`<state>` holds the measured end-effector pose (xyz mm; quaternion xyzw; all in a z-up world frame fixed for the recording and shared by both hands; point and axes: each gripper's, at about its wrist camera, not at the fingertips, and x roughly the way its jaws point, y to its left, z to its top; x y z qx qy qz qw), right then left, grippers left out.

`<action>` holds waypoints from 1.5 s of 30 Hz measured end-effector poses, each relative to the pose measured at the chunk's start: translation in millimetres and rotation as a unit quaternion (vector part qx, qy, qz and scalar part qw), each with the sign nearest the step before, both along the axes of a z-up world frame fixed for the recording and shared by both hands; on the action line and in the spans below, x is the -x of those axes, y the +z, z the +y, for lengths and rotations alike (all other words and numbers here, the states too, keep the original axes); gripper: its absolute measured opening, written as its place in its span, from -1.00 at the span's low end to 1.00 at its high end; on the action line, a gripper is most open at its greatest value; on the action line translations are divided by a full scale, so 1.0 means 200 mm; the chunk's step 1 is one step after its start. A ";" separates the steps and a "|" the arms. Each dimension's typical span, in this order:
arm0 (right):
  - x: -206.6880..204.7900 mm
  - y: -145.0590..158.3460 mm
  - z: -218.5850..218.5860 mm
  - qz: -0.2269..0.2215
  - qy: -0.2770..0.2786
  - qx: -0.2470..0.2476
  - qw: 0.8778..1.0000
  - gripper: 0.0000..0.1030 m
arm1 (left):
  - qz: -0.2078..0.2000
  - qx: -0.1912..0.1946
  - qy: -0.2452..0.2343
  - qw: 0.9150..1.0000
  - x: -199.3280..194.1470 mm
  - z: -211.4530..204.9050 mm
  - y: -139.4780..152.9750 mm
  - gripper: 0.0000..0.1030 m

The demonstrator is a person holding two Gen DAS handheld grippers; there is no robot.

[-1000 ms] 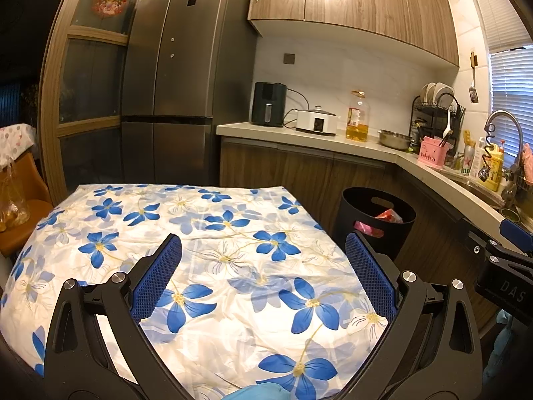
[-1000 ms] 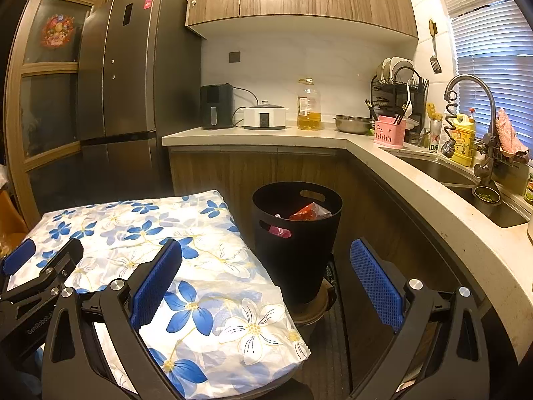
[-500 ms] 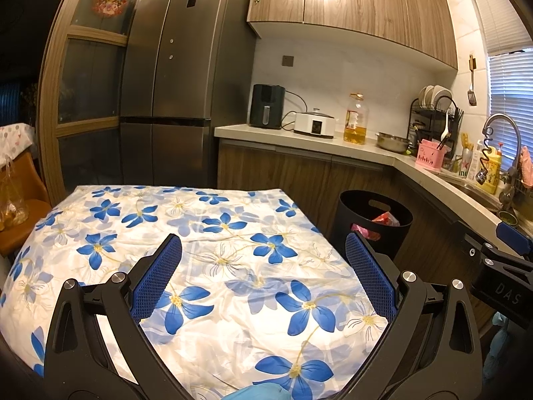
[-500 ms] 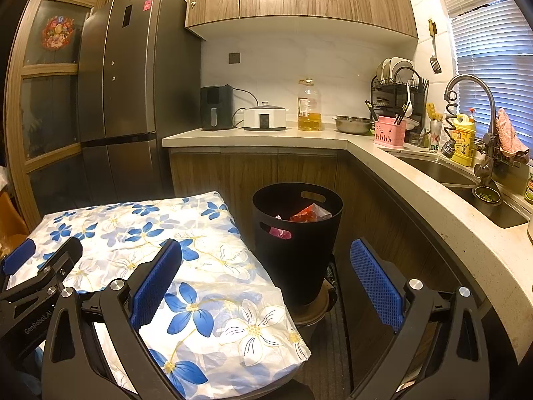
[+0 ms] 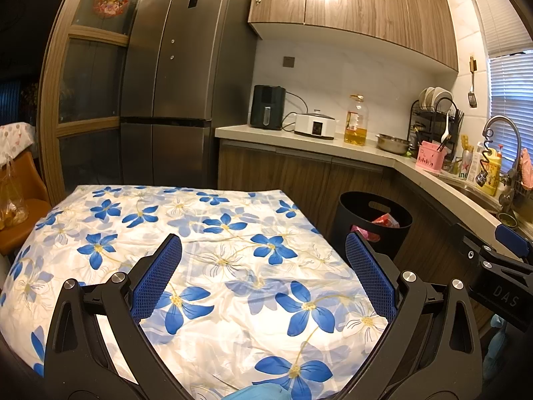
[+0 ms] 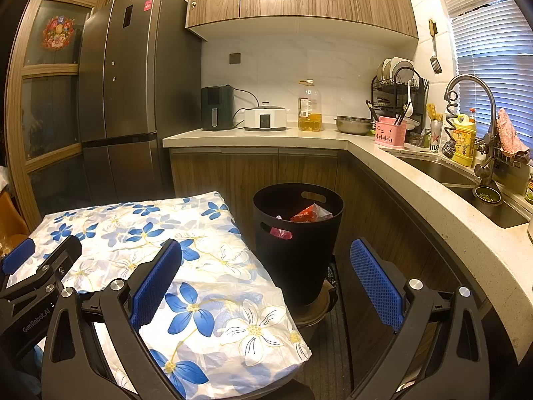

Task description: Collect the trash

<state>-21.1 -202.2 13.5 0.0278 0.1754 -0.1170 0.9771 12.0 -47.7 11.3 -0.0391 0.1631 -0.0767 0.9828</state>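
A: How do the grippers stand?
B: The left gripper (image 5: 263, 266) and right gripper (image 6: 265, 273) both have jaws spread wide, gripping nothing, above the flowered tablecloth (image 5: 233, 250).
A: And the trash?
B: Beyond the table edge, on the floor by the cabinets (image 6: 253, 170), the black bin (image 6: 296, 233) stands upright, mouth upward, red and pink wrappers (image 6: 309, 213) inside.

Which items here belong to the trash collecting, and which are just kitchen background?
Job:
black trash bin, beside the table
red wrapper and pink scrap inside it
left gripper and right gripper, both open and empty

Background:
floral tablecloth
oil bottle
air fryer
white cooker
dish rack
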 end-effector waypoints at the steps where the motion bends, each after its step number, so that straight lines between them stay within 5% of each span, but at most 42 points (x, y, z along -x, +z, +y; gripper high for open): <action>1: 0.00 0.00 0.00 0.000 0.000 0.000 1.000 0.89 | 0.000 0.000 0.000 1.000 0.00 0.00 0.00 0.89; 45: 0.01 0.00 -0.01 -0.002 0.000 -0.002 1.000 0.89 | -0.005 -0.008 -0.012 1.000 0.02 -0.04 0.01 0.85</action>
